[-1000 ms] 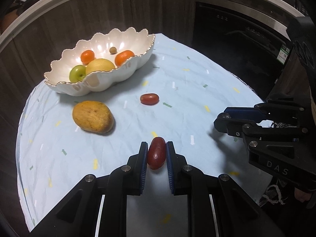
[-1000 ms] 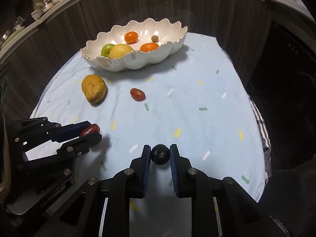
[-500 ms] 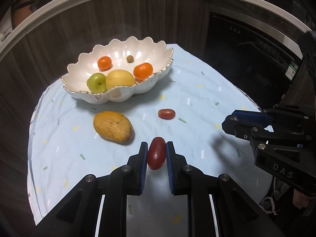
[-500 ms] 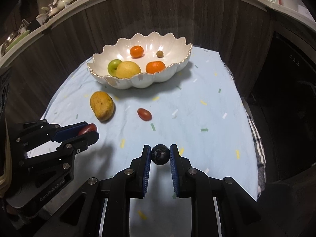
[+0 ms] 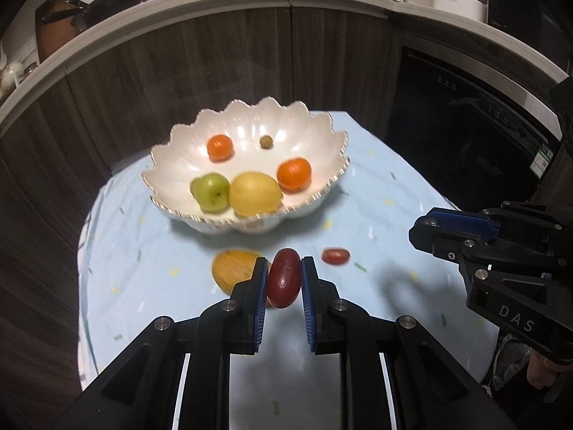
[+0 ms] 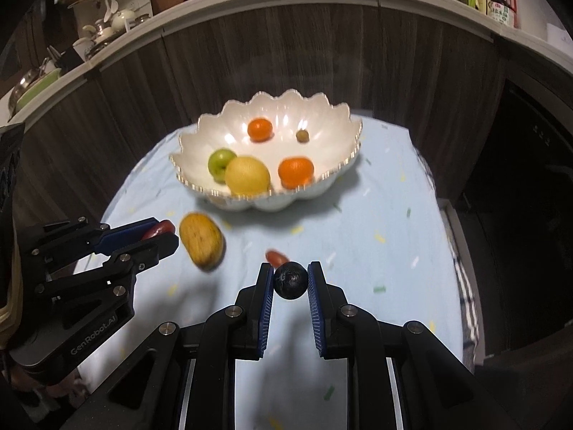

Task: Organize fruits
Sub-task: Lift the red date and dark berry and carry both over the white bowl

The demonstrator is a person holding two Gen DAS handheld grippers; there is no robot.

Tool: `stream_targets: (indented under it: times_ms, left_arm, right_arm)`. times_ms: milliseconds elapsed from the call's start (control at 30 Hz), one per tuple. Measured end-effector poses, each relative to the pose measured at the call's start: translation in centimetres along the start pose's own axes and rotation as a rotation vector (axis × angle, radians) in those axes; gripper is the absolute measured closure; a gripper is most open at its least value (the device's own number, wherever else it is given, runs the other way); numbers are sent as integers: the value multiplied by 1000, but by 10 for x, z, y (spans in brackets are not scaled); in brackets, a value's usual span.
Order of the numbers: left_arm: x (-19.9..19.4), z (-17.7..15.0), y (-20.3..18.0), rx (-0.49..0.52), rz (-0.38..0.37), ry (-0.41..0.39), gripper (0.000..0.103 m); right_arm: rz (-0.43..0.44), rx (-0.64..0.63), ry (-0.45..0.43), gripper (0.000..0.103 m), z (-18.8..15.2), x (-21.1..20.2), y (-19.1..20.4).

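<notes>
My left gripper (image 5: 284, 272) is shut on a dark red oblong fruit (image 5: 284, 278), held above the cloth. A small black round fruit (image 6: 290, 280) sits clamped in my right gripper (image 6: 290, 281), which is shut on it. The white scalloped bowl (image 5: 179, 175) stands at the far side of the table with two oranges, a green apple (image 5: 211, 192), a yellow lemon (image 5: 255, 193) and a small brown fruit. On the cloth lie a yellow mango (image 6: 200, 245) and a small red fruit (image 5: 335, 255). Each gripper shows in the other's view, left gripper (image 6: 168, 234) and right gripper (image 5: 426, 227).
A light blue cloth (image 5: 376, 193) with coloured flecks covers the round table. Dark wood cabinet fronts (image 6: 322, 46) curve behind it under a white counter with pans and bottles. A dark oven front (image 5: 465, 125) stands to the right.
Both grippers have risen with their fruits and the bowl now looks nearer to the view's middle. The mango and red fruit sit lower in the views.
</notes>
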State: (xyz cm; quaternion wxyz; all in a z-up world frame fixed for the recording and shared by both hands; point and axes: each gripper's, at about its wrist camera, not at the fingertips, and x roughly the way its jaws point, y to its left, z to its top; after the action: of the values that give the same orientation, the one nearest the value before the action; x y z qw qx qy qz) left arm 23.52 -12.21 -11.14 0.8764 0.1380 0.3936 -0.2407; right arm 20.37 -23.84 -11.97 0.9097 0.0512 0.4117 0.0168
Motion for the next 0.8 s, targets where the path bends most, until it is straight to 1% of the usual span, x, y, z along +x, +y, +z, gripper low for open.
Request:
stream_targets:
  times_ms: [400,800]
  left_arm:
    - [13,48,26,-5,41,-40,84]
    - [32,82,44,-11,59,-55,84]
  right_arm:
    - [-1,-10,-52,82,50,12,-4]
    - [-12,-2,-80,82,87,37,-15]
